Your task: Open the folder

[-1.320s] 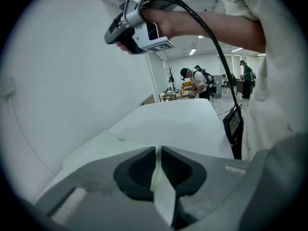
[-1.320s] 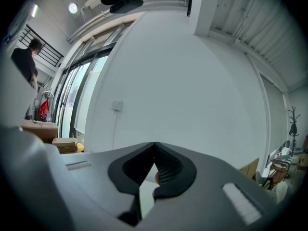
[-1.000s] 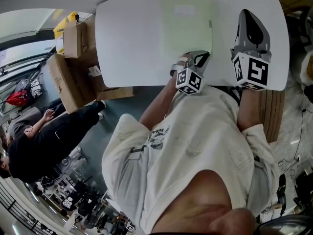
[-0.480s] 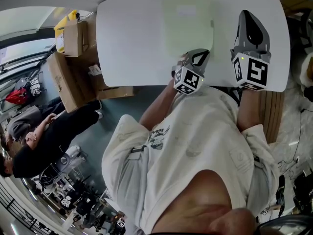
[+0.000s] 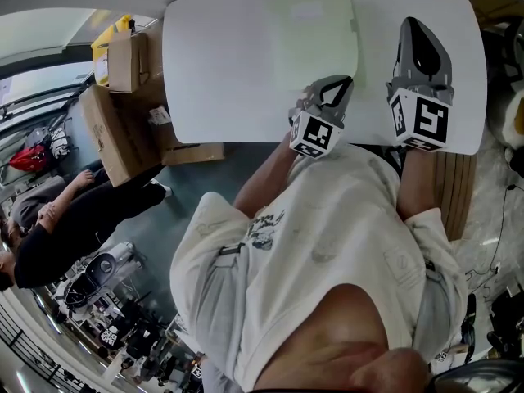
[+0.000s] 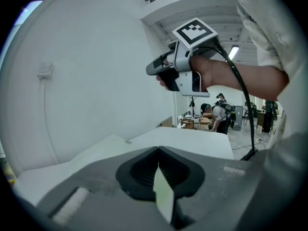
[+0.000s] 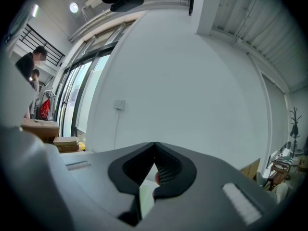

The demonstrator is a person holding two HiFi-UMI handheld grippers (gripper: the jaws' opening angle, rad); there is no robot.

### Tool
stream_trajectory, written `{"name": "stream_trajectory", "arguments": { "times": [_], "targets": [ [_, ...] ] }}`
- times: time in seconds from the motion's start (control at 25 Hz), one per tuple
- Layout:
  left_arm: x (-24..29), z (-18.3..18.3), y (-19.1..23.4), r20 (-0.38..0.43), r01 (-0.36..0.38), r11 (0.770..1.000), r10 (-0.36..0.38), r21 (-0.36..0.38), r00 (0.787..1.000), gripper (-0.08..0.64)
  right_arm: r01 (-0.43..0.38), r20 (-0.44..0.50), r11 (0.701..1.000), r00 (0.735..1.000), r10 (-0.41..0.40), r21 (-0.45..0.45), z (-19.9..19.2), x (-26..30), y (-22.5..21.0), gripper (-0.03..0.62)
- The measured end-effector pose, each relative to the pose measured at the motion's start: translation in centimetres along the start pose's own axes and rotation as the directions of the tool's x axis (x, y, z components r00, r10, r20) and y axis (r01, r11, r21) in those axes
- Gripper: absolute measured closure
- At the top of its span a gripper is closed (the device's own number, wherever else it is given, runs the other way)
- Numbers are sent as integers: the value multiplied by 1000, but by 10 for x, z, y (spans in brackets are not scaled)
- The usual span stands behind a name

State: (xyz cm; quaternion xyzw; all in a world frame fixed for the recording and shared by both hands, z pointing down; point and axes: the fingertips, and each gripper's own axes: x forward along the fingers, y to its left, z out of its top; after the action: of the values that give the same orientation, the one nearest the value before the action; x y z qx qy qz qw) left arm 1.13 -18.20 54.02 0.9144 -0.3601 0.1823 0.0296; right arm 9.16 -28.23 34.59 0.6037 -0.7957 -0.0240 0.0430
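1. Folder [image 5: 315, 31]: pale green, lies flat on the white bench [image 5: 221, 64], roughly mid-bench towards the far edge
2. Left tool [image 5: 336, 87]: at the folder's near right corner, jaws closed on a thin pale green sheet [image 6: 162, 196], which is the folder's cover edge; the left gripper view shows it pinched between the pads
3. Left arm pose: bare forearm [image 5: 266, 174] reaches out from the body over the bench's near edge; the tool points forward and tips slightly down, marker cube [image 5: 315, 133] facing back at the person
4. Right tool [image 5: 413, 24]: over the bench to the right of the folder, well apart from it, pointing level and away from the person; jaw tips together, nothing gripped that I can make out
5. Right hand [image 6: 204, 76]: wrapped round the tool's handle, forearm coming in from the right in the left gripper view, black cable [image 6: 243, 100] hanging off the tool
6. Off the bench's left side: cardboard boxes [image 5: 123, 64] on the floor, and a bystander in dark clothes [image 5: 82, 228]
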Motion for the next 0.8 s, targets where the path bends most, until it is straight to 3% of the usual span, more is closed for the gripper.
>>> {"name": "stream_trajectory", "arguments": {
  "times": [0.4, 0.8],
  "targets": [
    [-17, 44, 29, 92, -102, 995, 101, 11, 991, 551, -14, 0, 1000, 1000, 14, 1, -1, 1, 6, 591],
    [-32, 58, 41, 143, -182, 983, 181, -7, 973, 549, -35, 0, 999, 999, 35, -3, 2, 4, 15, 591]
  ]
}}
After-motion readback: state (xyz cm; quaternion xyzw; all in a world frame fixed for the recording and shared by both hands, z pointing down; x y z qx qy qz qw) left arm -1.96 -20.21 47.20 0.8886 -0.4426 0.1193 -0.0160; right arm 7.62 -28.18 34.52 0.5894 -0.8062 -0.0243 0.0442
